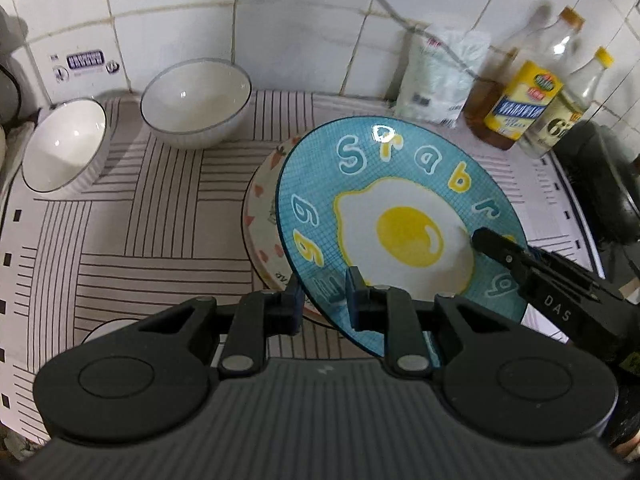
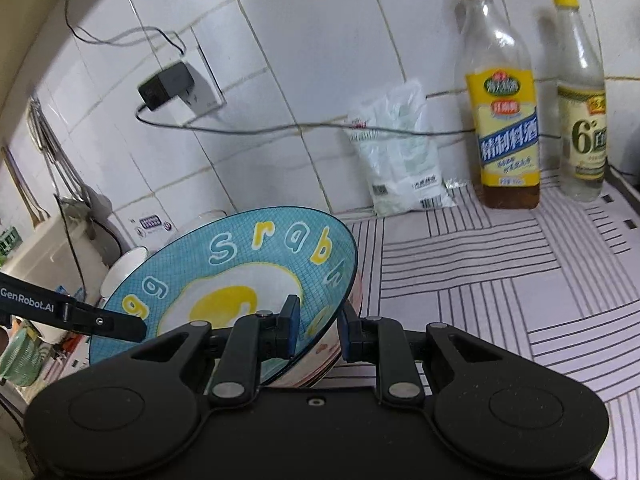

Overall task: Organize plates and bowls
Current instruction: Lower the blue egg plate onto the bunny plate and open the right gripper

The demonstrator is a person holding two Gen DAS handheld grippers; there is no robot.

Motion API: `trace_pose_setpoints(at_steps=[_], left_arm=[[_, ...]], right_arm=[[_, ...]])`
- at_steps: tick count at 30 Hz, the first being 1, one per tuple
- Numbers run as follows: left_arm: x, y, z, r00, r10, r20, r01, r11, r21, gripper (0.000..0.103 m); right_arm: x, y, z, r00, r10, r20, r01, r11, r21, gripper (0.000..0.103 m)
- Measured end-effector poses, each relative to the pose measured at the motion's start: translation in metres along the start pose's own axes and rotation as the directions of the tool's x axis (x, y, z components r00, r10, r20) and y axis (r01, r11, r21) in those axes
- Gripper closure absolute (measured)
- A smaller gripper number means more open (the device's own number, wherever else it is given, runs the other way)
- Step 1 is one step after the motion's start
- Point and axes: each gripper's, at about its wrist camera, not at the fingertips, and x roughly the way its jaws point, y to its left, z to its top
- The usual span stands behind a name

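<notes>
The blue plate (image 1: 400, 216) hangs tilted above the plate stack (image 1: 262, 216) on the desk (image 1: 152, 216). Both the left gripper (image 1: 323, 300) and the right gripper (image 2: 318, 330) have jaws pinching its rim. Two white bowls (image 1: 196, 102) stand near the wall.

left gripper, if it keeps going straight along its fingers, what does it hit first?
The left gripper is already shut on the rim of the blue egg plate. Pushing on would likely carry the plate onto the pink-patterned plate just beyond and beneath it, though depth is unclear.
</notes>
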Motion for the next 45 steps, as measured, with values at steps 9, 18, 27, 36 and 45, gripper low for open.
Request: trace_pose_setpoints(at_steps=[9,18,27,36,45], left_arm=[[0.026,0.018,0.013,0.998,-0.020,-0.065,0.018,0.999,-0.036,0.083],[0.040,0.032,0.018,0.992,-0.020,-0.126,0.006,0.994,-0.110,0.080],[0.053,0.028,0.028,0.982,-0.024,-0.188,0.003,0.994,-0.114,0.079],[0.061,0.033,0.028,0.971,0.002,-0.238,-0.040,0.987,-0.158,0.077],[0.068,0.025,0.027,0.965,0.090,-0.247,-0.124,0.984,-0.129,0.074]], right_arm=[[0.029,0.000,0.003,0.998,-0.026,-0.055,0.025,1.000,-0.014,0.079],[0.043,0.017,0.008,0.994,-0.072,-0.078,0.064,0.993,-0.096,0.079],[0.053,0.015,0.008,0.991,-0.104,-0.090,0.091,0.986,-0.138,0.079],[0.061,0.029,0.007,0.981,-0.165,-0.097,0.144,0.969,-0.199,0.077],[0.061,0.051,0.012,0.944,-0.279,-0.178,0.250,0.953,-0.170,0.071]])
